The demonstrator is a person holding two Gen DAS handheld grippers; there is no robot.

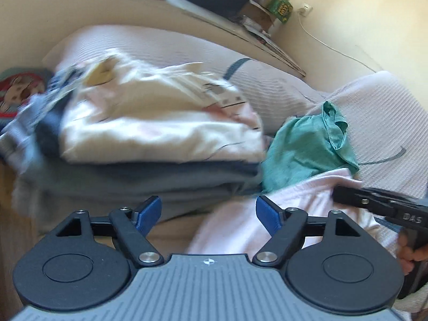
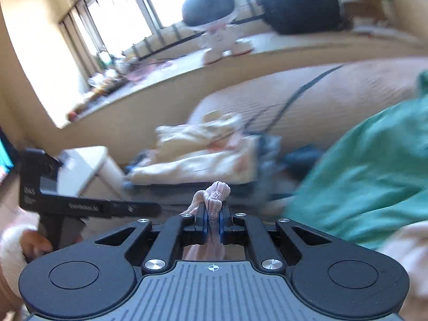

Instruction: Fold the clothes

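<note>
My left gripper [image 1: 208,212] stands open, with nothing pressed between its blue pads [image 1: 267,214]. A pale pink garment [image 1: 240,230] lies under its right finger and runs off to the right. My right gripper [image 2: 213,214] is shut on a bunched fold of that pink garment [image 2: 215,194], which sticks up above the fingers. A teal garment [image 1: 302,147] [image 2: 369,176] lies crumpled beside it. To the left is a stack of clothes, with a cream garment [image 1: 160,123] [image 2: 198,160] on top of blue ones [image 1: 133,182].
The clothes lie on a bed with a white textured cover [image 1: 374,112] and a pillow [image 1: 267,88]. A windowsill behind holds an astronaut toy [image 2: 216,34] and a dark bag [image 2: 302,2]. A cable [image 1: 321,42] hangs from a wall socket. A white stool [image 2: 83,165] stands at left.
</note>
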